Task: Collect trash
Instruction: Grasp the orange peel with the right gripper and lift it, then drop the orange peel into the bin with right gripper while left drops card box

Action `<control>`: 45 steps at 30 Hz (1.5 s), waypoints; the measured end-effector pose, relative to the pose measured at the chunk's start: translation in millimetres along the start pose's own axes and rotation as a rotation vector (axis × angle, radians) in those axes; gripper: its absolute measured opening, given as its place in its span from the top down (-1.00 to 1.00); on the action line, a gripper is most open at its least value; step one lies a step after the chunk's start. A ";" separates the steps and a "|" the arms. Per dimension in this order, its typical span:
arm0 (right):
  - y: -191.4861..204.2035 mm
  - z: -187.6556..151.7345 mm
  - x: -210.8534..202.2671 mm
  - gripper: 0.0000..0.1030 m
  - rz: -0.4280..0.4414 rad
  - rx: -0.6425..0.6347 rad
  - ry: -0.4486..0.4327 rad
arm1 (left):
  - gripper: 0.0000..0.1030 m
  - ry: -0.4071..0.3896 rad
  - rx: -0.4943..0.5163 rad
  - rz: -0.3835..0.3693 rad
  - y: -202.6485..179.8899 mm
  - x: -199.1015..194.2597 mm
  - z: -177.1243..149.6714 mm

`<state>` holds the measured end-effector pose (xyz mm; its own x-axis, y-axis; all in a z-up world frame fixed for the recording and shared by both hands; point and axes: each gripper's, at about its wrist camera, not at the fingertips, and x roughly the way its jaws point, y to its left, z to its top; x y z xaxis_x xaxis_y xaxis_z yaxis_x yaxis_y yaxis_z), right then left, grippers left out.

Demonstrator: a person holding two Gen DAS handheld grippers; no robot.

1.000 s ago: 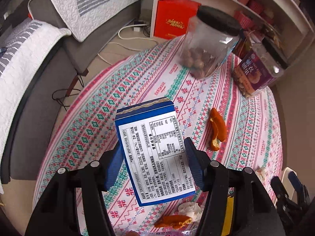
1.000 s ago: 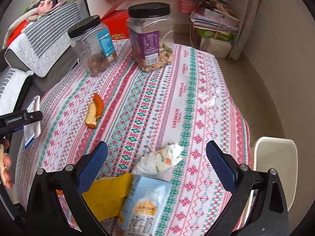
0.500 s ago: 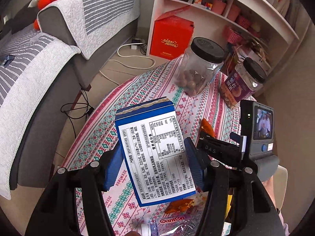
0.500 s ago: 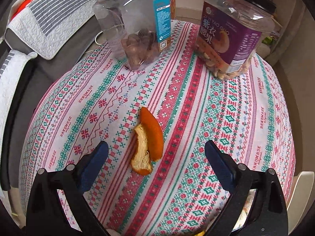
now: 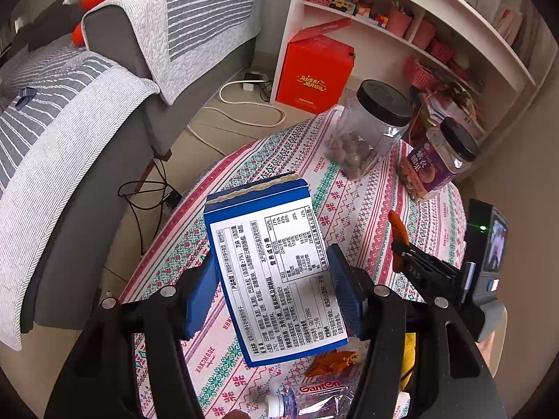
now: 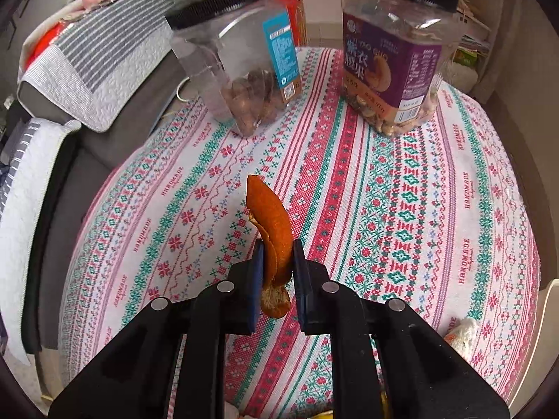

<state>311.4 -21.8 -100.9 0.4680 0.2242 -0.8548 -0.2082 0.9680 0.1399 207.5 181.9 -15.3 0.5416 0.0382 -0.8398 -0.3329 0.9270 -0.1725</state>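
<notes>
Orange peel sits clamped between the blue pads of your right claw, one end sticking up past the fingertips, above the patterned cloth of the bench. Your left claw grips a blue-edged carton by its sides, label facing the camera, held above the bench edge. Two black-lidded jars stand at the far side: nut jar and purple-labelled jar. More wrappers and a crushed bottle lie near you.
</notes>
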 end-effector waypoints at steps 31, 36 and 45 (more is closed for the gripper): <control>-71.1 -63.9 -147.7 0.71 0.045 0.052 -0.300 | -0.17 -0.165 0.184 -0.067 -79.2 -29.1 -54.8; -90.6 -63.2 -163.2 0.71 0.021 0.069 -0.337 | -0.17 -0.176 0.207 -0.076 -98.2 -25.3 -60.9; -131.0 -69.4 -178.8 0.71 -0.027 0.145 -0.346 | -0.17 -0.209 0.257 -0.134 -131.3 -28.8 -70.0</control>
<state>195.4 -196.5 -1.1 0.7395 0.1991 -0.6430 -0.0793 0.9744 0.2105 181.6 33.0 -4.5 0.7227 -0.0393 -0.6901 -0.0573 0.9915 -0.1165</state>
